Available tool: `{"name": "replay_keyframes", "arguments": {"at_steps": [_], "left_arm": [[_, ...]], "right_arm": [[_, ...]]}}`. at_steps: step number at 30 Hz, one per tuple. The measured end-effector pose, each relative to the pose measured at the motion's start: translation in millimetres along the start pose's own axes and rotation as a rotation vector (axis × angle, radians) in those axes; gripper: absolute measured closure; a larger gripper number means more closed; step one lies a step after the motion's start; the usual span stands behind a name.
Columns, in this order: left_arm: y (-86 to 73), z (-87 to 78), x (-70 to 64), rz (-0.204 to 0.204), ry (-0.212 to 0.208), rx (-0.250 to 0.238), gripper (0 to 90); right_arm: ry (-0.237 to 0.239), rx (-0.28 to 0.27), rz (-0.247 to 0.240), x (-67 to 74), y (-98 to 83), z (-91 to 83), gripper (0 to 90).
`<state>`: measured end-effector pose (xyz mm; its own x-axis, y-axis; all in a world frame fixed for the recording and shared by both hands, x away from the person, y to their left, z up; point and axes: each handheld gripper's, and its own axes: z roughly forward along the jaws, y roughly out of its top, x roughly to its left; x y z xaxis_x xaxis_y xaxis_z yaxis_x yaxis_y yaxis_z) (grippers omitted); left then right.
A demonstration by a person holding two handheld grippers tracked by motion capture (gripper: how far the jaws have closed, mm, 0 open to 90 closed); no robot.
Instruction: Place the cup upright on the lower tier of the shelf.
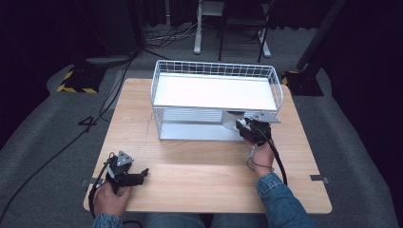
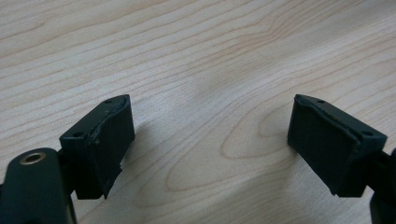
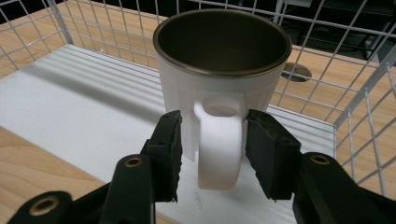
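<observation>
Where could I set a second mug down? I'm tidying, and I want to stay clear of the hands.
The rack's top shelf looks bare. On the lower shelf, the stretch left of the white mug is free. The table is bare between the left gripper and the right gripper. It is crowded at the rack's front right corner.

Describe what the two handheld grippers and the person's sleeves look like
Both the left gripper and the right gripper are black, each topped by a grey three-cornered plate and trailing a black cable. Their jaws carry blocky black pads, with brass-coloured fittings at the base. The person wears blue denim sleeves.
</observation>
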<state>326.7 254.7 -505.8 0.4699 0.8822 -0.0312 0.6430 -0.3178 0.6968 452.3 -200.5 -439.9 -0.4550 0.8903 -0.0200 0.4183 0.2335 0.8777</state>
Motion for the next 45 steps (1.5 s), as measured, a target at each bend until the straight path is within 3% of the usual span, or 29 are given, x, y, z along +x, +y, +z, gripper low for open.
{"name": "replay_keyframes", "arguments": {"at_steps": [6, 8, 10, 19, 21, 25, 33, 36, 41, 45], "left_arm": [[-0.1, 0.1, -0.1, -0.001, 0.0, -0.001, 15.0], [-0.1, 0.1, -0.2, -0.002, -0.001, -0.001, 15.0], [-0.1, 0.0, 0.1, 0.002, -0.001, 0.0, 15.0], [-1.0, -1.1, 0.3, 0.01, -0.004, 0.002, 15.0], [-1.0, -1.1, 0.3, 0.009, -0.004, 0.002, 15.0], [-1.0, -1.1, 0.2, 0.009, -0.005, 0.002, 15.0], [0.2, -0.2, 1.2, 0.013, 0.001, 0.001, 14.9], [0.6, 0.2, 1.5, 0.013, -0.003, 0.003, 15.0], [1.4, 0.9, 1.4, 0.005, 0.002, 0.004, 15.0], [1.9, 1.4, 1.7, 0.004, 0.004, 0.003, 15.0]], "right_arm": [[0.012, -0.012, -0.03, 0.8, 2.9, -16.4, 52.7], [0.031, -0.015, -0.028, 0.6, 3.0, -23.7, 51.8], [0.063, -0.061, -0.035, 0.6, -0.7, -36.6, 50.7], [0.148, -0.074, -0.053, -0.7, -6.6, -68.6, 47.3], [0.184, -0.069, -0.051, -3.0, -8.2, -79.8, 45.8], [0.202, -0.064, -0.047, -6.7, -10.3, -90.0, 43.7], [0.216, -0.033, -0.049, -18.1, -22.7, -111.2, 35.5], [0.214, -0.021, -0.075, -22.8, -29.5, -119.5, 33.1], [0.249, 0.003, -0.021, -34.4, -39.6, -128.3, 21.8], [0.244, 0.029, -0.013, -41.4, -48.1, -133.7, 16.2]]}}
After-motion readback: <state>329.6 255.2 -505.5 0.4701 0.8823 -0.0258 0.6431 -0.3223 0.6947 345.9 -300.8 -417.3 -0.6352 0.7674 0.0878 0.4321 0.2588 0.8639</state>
